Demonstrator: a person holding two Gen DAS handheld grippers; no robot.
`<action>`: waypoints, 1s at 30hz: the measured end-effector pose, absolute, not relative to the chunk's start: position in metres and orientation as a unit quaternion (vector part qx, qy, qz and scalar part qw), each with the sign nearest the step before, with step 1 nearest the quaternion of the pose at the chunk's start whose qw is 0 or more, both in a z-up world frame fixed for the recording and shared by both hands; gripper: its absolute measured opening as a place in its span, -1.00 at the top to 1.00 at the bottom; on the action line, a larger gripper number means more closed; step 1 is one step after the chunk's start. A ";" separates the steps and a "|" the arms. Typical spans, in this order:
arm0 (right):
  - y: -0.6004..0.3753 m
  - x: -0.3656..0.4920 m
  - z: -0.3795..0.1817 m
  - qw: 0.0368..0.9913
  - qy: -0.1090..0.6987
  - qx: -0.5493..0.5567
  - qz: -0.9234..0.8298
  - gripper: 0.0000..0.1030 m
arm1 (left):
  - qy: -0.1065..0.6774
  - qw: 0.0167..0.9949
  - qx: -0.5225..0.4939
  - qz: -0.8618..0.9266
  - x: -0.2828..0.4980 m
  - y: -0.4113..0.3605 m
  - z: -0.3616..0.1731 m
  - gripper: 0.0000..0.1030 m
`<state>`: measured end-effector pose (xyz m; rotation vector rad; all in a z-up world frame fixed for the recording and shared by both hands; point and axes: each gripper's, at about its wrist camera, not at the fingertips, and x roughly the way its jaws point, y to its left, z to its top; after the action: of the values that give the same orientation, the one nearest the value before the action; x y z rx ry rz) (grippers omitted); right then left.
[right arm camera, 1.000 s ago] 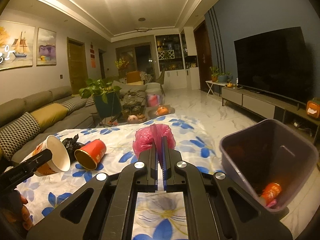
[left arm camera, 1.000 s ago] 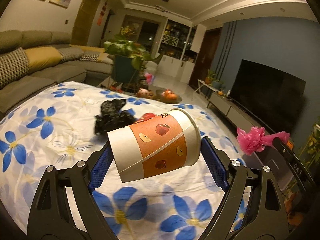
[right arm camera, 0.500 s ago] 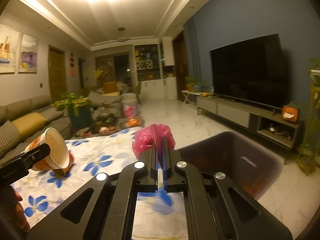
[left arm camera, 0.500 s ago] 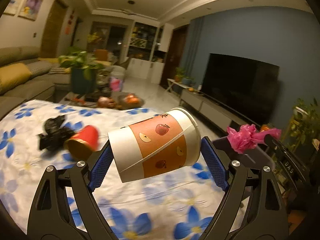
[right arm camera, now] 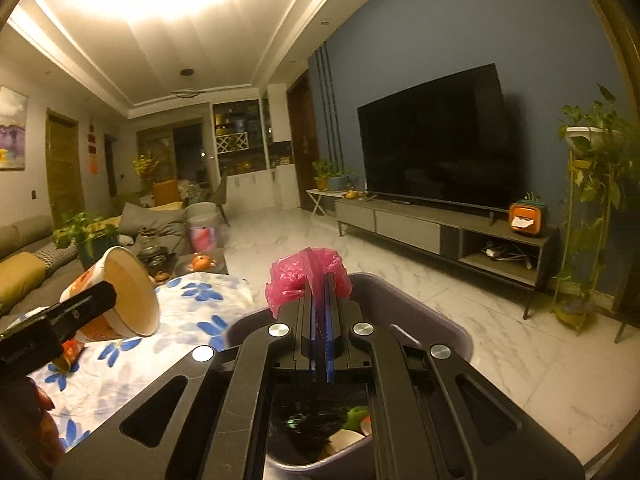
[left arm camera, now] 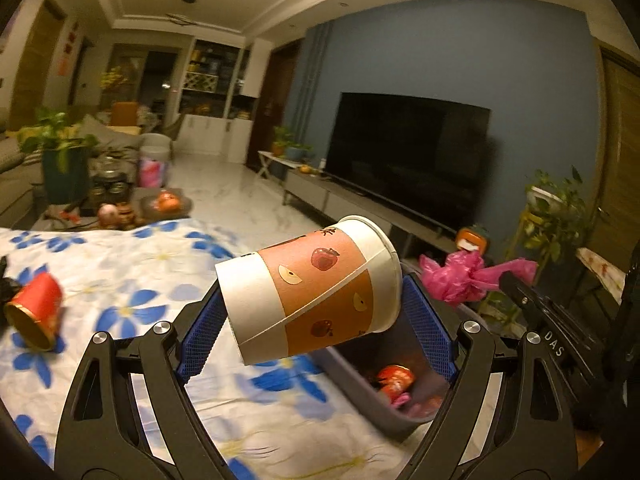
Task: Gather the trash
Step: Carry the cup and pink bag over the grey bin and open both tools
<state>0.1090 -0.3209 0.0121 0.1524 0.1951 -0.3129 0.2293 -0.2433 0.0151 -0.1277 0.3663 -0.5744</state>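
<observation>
Fingers (left arm camera: 200, 328) of the left gripper (left arm camera: 316, 320), padded in blue mesh, clamp a paper cup (left arm camera: 312, 292) sideways, rim to the right, base to the left. Left wrist view: the cup, orange with fruit prints and white bands, hangs above the near right edge of the table (left arm camera: 132, 276), which is covered by a white cloth with blue flowers, and partly above the grey bin (left arm camera: 384, 416) just beside that edge. A red cup (left arm camera: 34, 316) lies on its side at the far left of the table; this view alone shows it clearly. Orange and pink litter sits in the bin bottom. At right, the right gripper (left arm camera: 500, 276) holds a pink plastic bag (left arm camera: 456, 276) over the bin.

Right wrist view: the right gripper (right arm camera: 319, 280) is closed flat on the pink plastic bag (right arm camera: 292, 280), which bunches beyond the tips directly above the bin (right arm camera: 432, 312). Only here does the cup's open brown interior (right arm camera: 128, 292) appear, at left over the table (right arm camera: 192, 312). A hand (right arm camera: 28, 420) shows at the lower left.
</observation>
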 end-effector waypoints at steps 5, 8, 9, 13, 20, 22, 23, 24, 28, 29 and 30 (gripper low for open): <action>-0.336 0.110 0.006 0.978 0.101 0.080 -0.165 0.92 | 0.192 0.930 -0.055 -0.309 0.240 -0.276 0.003 -0.64; -0.342 0.109 0.003 0.977 0.101 0.082 -0.170 0.92 | 0.199 0.924 -0.051 -0.323 0.243 -0.292 -0.003 -0.64; -0.344 0.109 0.004 0.977 0.101 0.083 -0.171 0.92 | 0.201 0.922 -0.049 -0.327 0.245 -0.297 -0.005 -0.64; -0.349 0.109 0.002 0.976 0.099 0.085 -0.176 0.92 | 0.203 0.915 -0.044 -0.347 0.247 -0.313 -0.012 -0.65; -0.356 0.114 -0.002 0.973 0.104 0.097 -0.180 0.92 | 0.225 0.902 -0.036 -0.367 0.256 -0.323 -0.027 -0.77; -0.354 0.116 -0.003 0.973 0.109 0.096 -0.177 0.92 | 0.230 0.904 -0.043 -0.357 0.259 -0.315 -0.030 -0.80; -0.352 0.118 -0.004 0.974 0.112 0.093 -0.175 0.92 | 0.234 0.905 -0.051 -0.352 0.262 -0.308 -0.032 -0.81; -0.351 0.121 -0.005 0.974 0.115 0.091 -0.172 0.92 | 0.236 0.906 -0.055 -0.348 0.262 -0.302 -0.033 -0.81; -0.345 0.129 -0.009 0.975 0.127 0.087 -0.163 0.92 | 0.233 0.915 -0.061 -0.322 0.262 -0.279 -0.031 -0.85; -0.344 0.131 -0.011 0.974 0.131 0.087 -0.162 0.84 | 0.231 0.918 -0.062 -0.315 0.260 -0.271 -0.030 -0.85; -0.343 0.133 -0.012 0.974 0.133 0.087 -0.161 0.71 | 0.228 0.922 -0.061 -0.307 0.259 -0.264 -0.029 -0.85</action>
<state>0.1331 -0.3434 -0.0120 0.1765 0.2676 -0.3257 0.2589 -0.2638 -0.0291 -0.1262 0.4679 -0.6312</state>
